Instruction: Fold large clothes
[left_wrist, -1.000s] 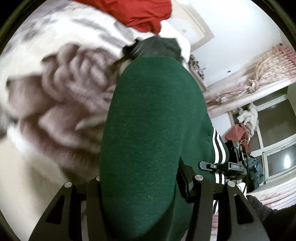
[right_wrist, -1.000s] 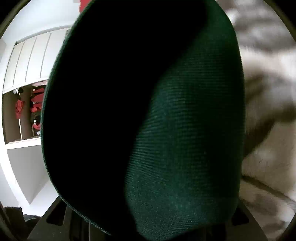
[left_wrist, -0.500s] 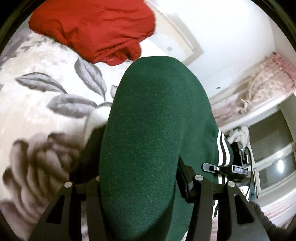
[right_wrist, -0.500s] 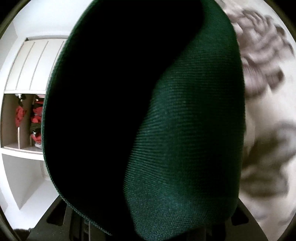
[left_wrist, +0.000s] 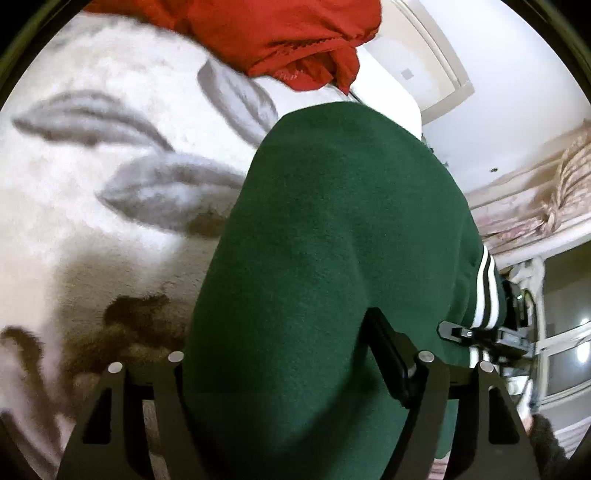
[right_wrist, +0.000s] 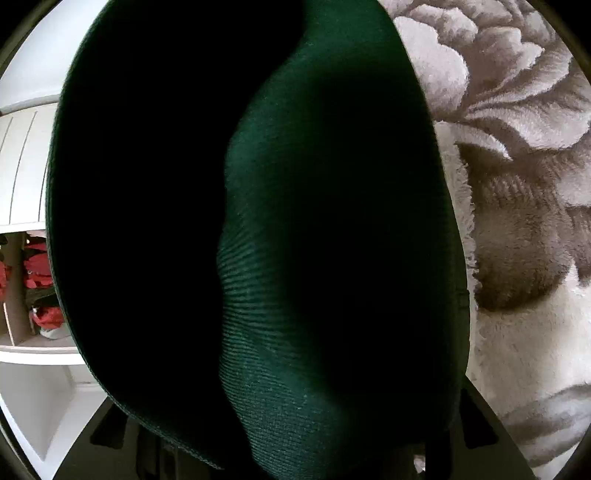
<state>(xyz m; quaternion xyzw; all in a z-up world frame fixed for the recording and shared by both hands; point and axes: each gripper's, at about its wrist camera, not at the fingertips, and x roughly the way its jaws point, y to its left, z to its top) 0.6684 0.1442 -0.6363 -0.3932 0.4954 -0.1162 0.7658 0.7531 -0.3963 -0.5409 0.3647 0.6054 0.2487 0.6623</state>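
Observation:
A dark green garment (left_wrist: 332, 221) with white stripes (left_wrist: 484, 288) bulges up between the fingers of my left gripper (left_wrist: 280, 354). Its jaws are opening; the black pad (left_wrist: 388, 362) on the right shows bare beside the cloth. The garment hangs low over a cream blanket with grey flowers (left_wrist: 92, 184). In the right wrist view the same green garment (right_wrist: 332, 184) fills most of the picture and hides the fingers of my right gripper (right_wrist: 295, 424). Those jaws are starting to open with the cloth still between them. The right gripper's body (left_wrist: 487, 332) shows past the stripes.
A crumpled red garment (left_wrist: 277, 37) lies at the far end of the blanket (right_wrist: 517, 332). White shelves with red clothes (right_wrist: 33, 295) stand to the left in the right wrist view. A pink curtain (left_wrist: 554, 184) and a window (left_wrist: 565, 350) are to the right.
Both hands have swept across the blanket with the green garment, and it now sits lower over the blanket. The red garment is nearer. The left gripper's fingers stand wider apart than before.

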